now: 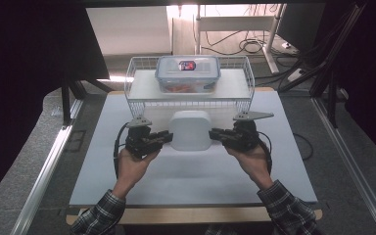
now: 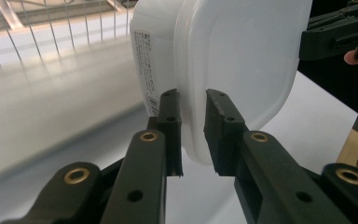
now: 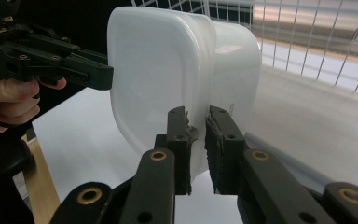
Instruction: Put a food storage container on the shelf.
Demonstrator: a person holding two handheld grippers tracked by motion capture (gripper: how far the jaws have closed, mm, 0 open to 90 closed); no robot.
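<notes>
A white lidded plastic container [image 1: 190, 129] sits in the middle of the white table, just in front of the wire rack. My left gripper [image 1: 168, 137] is shut on its left rim and my right gripper [image 1: 214, 133] on its right rim. In the left gripper view the jaws [image 2: 193, 95] pinch the lid's edge of the container [image 2: 242, 51], with the other gripper [image 2: 335, 37] beyond it. In the right gripper view the jaws [image 3: 197, 114] clamp the rim of the container [image 3: 154, 74], and the other gripper [image 3: 51, 60] is held by a hand at the far side.
A white wire rack [image 1: 138, 104] stands at the back of the white table [image 1: 186, 181]. On it rests a clear lock-lid box [image 1: 188, 73] with orange contents. Dark floor and metal rails flank the table.
</notes>
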